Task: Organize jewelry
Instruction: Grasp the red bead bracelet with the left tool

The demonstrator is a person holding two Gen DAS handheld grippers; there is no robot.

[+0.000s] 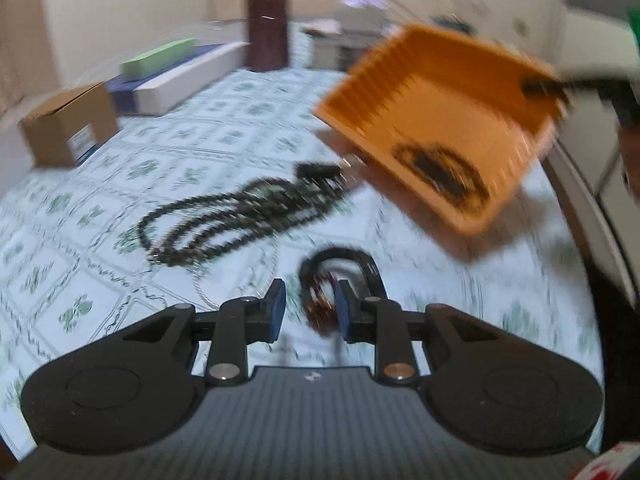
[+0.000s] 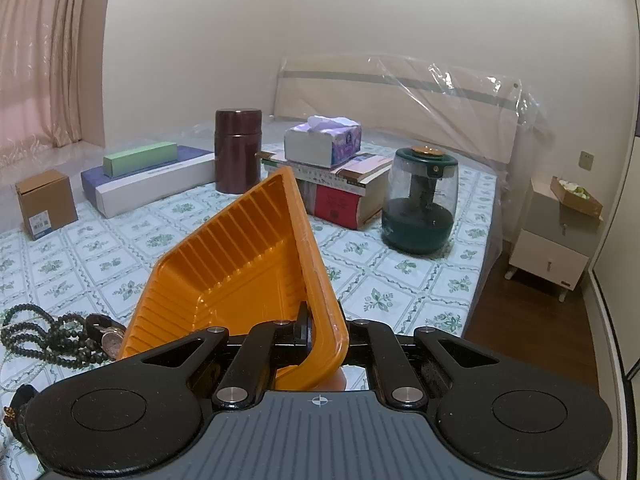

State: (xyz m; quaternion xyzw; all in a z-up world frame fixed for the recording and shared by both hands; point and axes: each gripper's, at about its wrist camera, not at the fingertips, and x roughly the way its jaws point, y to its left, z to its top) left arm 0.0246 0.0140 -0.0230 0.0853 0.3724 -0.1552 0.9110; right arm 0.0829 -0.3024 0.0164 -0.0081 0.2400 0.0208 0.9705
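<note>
Orange tray (image 2: 240,264), ribbed walls, tipped up over a pale cloth (image 2: 360,276) checked with green leaf sprigs. Near left, dark green bead strands (image 1: 224,220). Far off, a maroon canister (image 2: 238,150), a lime-green box (image 2: 140,158) on a blue-and-white one (image 2: 152,188), and a brown carton (image 2: 46,204) far left.

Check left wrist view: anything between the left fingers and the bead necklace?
Only bare patterned sheet and a thin pale cord. The dark bracelet sits between the fingers, apart from the bead necklace.
</note>
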